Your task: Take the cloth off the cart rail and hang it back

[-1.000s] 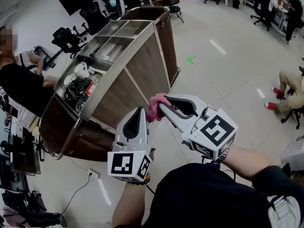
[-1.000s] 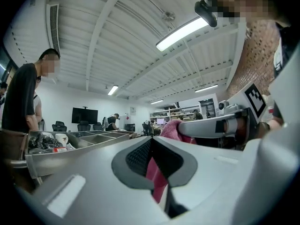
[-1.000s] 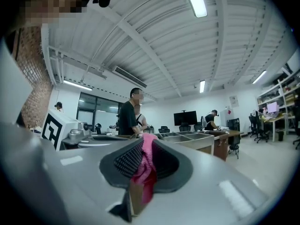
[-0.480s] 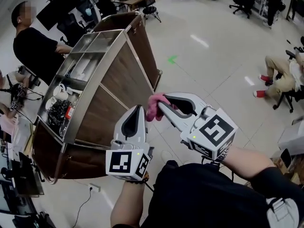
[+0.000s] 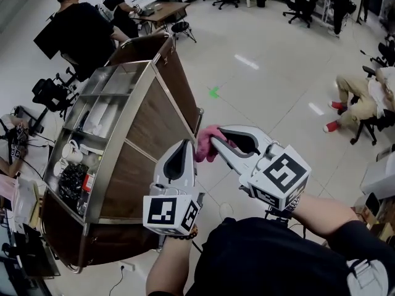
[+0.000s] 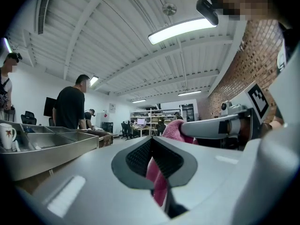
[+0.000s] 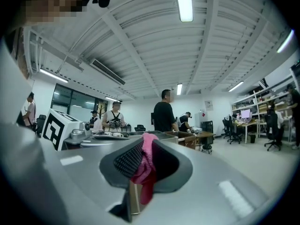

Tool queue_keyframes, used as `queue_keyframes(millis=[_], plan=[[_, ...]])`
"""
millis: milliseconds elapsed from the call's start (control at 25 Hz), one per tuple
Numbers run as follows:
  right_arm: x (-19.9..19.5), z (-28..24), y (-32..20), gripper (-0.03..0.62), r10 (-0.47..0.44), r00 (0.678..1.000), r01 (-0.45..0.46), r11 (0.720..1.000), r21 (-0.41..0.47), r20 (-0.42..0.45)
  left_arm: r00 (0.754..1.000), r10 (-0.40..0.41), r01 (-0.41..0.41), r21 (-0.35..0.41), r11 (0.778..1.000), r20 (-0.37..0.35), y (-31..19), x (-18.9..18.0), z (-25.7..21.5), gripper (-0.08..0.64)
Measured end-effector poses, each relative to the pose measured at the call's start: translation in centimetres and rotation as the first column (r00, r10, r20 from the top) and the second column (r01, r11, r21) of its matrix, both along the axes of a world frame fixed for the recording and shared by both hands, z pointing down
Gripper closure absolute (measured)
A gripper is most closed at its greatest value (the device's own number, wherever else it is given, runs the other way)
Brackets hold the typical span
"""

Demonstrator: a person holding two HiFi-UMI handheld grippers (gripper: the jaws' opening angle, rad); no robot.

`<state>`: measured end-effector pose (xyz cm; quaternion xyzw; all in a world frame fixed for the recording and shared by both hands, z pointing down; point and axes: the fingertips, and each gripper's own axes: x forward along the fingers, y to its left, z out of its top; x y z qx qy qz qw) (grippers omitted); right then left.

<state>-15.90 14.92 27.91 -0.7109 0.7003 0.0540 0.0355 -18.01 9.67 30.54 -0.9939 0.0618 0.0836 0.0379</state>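
Observation:
The pink cloth point(image 5: 207, 144) hangs in the air beside the wooden cart point(image 5: 151, 125), off its rail. My right gripper point(image 5: 213, 142) is shut on the cloth, and in the right gripper view the pink fabric point(image 7: 144, 165) is pinched between the dark pads. My left gripper point(image 5: 184, 143) sits just left of it with its tip against the cloth's edge. In the left gripper view a pink fold point(image 6: 157, 182) shows between its closed jaws, and the right gripper's point(image 6: 180, 128) bunch of cloth point(image 6: 173, 125) lies just beyond. A curved rail point(image 5: 199, 117) runs at the cart's near end.
Steel trays point(image 5: 92, 113) with mugs point(image 5: 66, 156) and dark clutter point(image 5: 73, 180) top the cart. A person in black point(image 5: 80, 26) stands at its far end. Someone sits at the right point(image 5: 361, 97). Desks and office chairs point(image 5: 299, 5) line the back. Grey floor with a green mark point(image 5: 213, 92) lies ahead.
The view has swung, so the cart now sits further left and the standing person in black shows at the top. Both grippers hold the cloth in nearly the same place.

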Motion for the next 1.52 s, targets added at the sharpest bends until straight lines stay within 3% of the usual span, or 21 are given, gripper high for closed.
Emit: queue_keyframes(millis=[840, 1120, 1520], plan=[[10.6, -2.5, -15.1, 0.538, 0.105, 0.994, -0.105, 0.994, 0.027, 0.007, 0.995, 0.101, -0.101, 0.013, 0.995, 0.007, -15.1, 9.5, -1.3, 0.557], [15.5, -2.6, -16.3, 0.538, 0.091, 0.996, -0.092, 0.995, 0.035, 0.025, 0.996, 0.084, -0.084, 0.027, 0.996, 0.014, -16.3, 13.9, -1.4, 0.557], [25.1, -4.9, -15.4, 0.538, 0.000, 1.000, -0.001, 0.999, 0.037, 0.019, 1.000, -0.023, 0.023, 0.005, 1.000, 0.021, -15.2, 22.8, -3.2, 0.557]])
